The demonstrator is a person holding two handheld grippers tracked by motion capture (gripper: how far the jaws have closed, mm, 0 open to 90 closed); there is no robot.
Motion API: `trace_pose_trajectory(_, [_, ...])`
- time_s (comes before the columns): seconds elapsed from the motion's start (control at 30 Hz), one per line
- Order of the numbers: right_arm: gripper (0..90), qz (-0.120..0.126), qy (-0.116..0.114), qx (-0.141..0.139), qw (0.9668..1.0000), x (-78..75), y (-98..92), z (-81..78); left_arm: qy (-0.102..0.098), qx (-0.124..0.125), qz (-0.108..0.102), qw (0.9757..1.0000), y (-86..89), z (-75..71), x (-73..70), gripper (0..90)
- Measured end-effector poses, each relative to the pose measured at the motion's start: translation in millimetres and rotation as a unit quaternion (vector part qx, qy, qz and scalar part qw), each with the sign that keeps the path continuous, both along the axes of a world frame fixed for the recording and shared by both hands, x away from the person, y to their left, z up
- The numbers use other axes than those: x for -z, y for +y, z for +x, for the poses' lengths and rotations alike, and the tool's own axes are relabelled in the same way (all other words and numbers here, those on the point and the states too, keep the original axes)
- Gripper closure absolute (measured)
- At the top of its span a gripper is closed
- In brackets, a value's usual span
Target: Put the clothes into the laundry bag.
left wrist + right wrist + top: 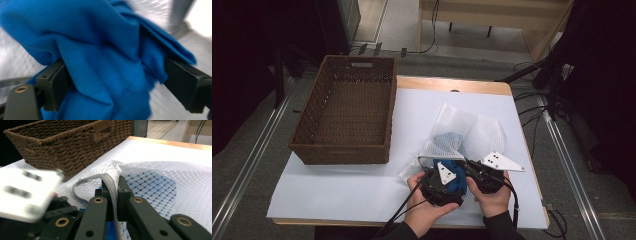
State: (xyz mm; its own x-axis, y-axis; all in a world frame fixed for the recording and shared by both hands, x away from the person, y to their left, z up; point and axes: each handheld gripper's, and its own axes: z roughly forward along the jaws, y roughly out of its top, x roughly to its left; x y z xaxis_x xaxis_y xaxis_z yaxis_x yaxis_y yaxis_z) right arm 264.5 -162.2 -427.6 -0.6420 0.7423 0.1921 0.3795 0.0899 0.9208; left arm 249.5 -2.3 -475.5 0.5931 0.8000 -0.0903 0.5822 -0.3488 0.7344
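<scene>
A white mesh bag [482, 132] lies on the table with a blue cloth [458, 182] partly inside it, its blue showing through the mesh. In the left gripper view the blue cloth [105, 62] hangs in loose folds between the wide-apart jaws of my left gripper [113, 65], which is open at the bag's mouth [454, 169]. My right gripper [113, 178] is shut on the bag's zipper edge [110, 180] and holds it lifted; from above it sits just right of the left one [469, 167]. The mesh bag [162, 175] spreads out beyond it.
An empty brown wicker basket [339, 155] stands at the table's left, close to the bag [62, 147]. White sheeting covers the table [362, 185]. Both hands are near the front edge. Cables and stands lie on the floor to the right.
</scene>
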Motion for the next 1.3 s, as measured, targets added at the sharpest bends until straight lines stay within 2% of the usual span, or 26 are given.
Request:
trace_pose_trajectory(0.07, [89.0, -0.002, 0.004, 0.0, 1.0, 2.1, 0.1, 0.9, -0.013, -0.019, 0.004, 0.9997, -1.6, 0.8, 0.2, 18.7])
trace_pose_trajectory(0.13, [89.0, -0.002, 0.007, 0.0, 1.0, 4.4, -0.5, 1.9, -0.03, -0.035, 0.007, 0.9989, -0.3, 1.8, 0.8, 39.6])
trace_pose_trajectory(0.2, [89.0, -0.002, 0.009, 0.0, 1.0, 4.8, -0.8, 2.0, -0.036, -0.027, -0.002, 0.999, 2.7, 3.0, -0.2, 59.8])
trace_pose_trajectory(0.23, [89.0, -0.002, 0.006, -0.001, 1.0, 4.6, -0.9, 1.9, -0.035, -0.021, -0.009, 0.9991, 4.8, 3.9, -1.7, 66.3])
trace_pose_trajectory(0.3, [89.0, -0.001, 0.006, -0.001, 1.0, 3.5, -0.6, 1.1, -0.027, -0.011, -0.036, 0.9989, 10.2, 5.9, -6.4, 74.2])
trace_pose_trajectory(0.37, [89.0, 0.001, 0.004, -0.001, 1.0, 2.4, 0.2, 0.4, -0.038, -0.011, -0.054, 0.9977, 14.5, 7.3, -12.5, 75.7])
trace_pose_trajectory(0.4, [89.0, 0.001, 0.003, -0.002, 1.0, 2.0, 0.6, 0.1, -0.046, -0.014, -0.067, 0.9966, 16.0, 8.3, -15.8, 75.8])
trace_pose_trajectory(0.5, [89.0, 0.006, -0.001, -0.002, 1.0, 0.4, 3.1, -1.5, -0.067, -0.03, -0.086, 0.9935, 18.4, 14.1, -24.0, 75.9])
trace_pose_trajectory(0.57, [89.0, 0.008, -0.001, -0.004, 1.0, -0.8, 4.9, -2.9, -0.071, -0.043, -0.093, 0.9922, 17.2, 21.6, -23.2, 75.8])
trace_pose_trajectory(0.6, [89.0, 0.008, -0.003, -0.005, 1.0, -1.0, 5.4, -2.9, -0.073, -0.046, -0.086, 0.9925, 16.1, 26.7, -20.2, 75.7])
trace_pose_trajectory(0.67, [89.0, 0.006, 0.0, -0.006, 1.0, -0.1, 5.8, -2.6, -0.058, -0.055, -0.071, 0.9942, 13.3, 38.9, -10.3, 74.6])
trace_pose_trajectory(0.7, [89.0, 0.004, 0.005, -0.007, 1.0, 1.8, 5.6, -1.9, -0.043, -0.057, -0.068, 0.9951, 12.3, 44.6, -4.7, 70.0])
trace_pose_trajectory(0.77, [89.0, 0.004, 0.007, -0.006, 0.9999, 3.3, 5.1, -1.4, -0.022, -0.044, -0.078, 0.9957, 11.5, 49.5, 1.2, 59.7])
trace_pose_trajectory(0.8, [89.0, 0.004, 0.007, -0.006, 0.9999, 3.3, 5.1, -1.4, -0.025, -0.033, -0.082, 0.9957, 11.7, 47.3, 0.1, 59.7])
trace_pose_trajectory(0.83, [89.0, 0.002, 0.007, -0.005, 1.0, 3.7, 3.5, -1.1, -0.027, -0.017, -0.086, 0.9958, 12.6, 43.8, -2.2, 47.0])
trace_pose_trajectory(0.9, [89.0, 0.003, 0.006, -0.005, 1.0, 4.1, 2.4, -0.4, -0.034, 0.009, -0.094, 0.995, 18.7, 33.5, -8.5, 45.3])
trace_pose_trajectory(1.03, [89.0, 0.007, 0.009, 0.002, 0.9999, 4.9, -2.4, 1.8, -0.055, 0.009, -0.089, 0.9945, 35.3, 16.0, -14.1, 38.6])
trace_pose_trajectory(1.1, [89.0, 0.008, 0.011, 0.005, 0.9999, 5.5, -3.8, 2.9, -0.06, -0.001, -0.074, 0.9954, 40.0, 10.4, -12.3, 31.9])
trace_pose_trajectory(1.13, [89.0, 0.008, 0.012, 0.007, 0.9999, 5.6, -3.9, 3.3, -0.057, -0.003, -0.067, 0.9961, 43.0, 8.5, -11.1, 28.6])
trace_pose_trajectory(1.2, [89.0, 0.007, 0.012, 0.007, 0.9999, 5.8, -3.5, 3.4, -0.042, -0.014, -0.067, 0.9968, 47.9, 5.6, -6.8, 26.1])
trace_pose_trajectory(1.3, [89.1, 0.004, 0.012, 0.005, 0.9999, 6.4, -2.1, 3.5, -0.016, -0.004, -0.039, 0.9991, 45.6, 3.8, 2.0, 25.5])
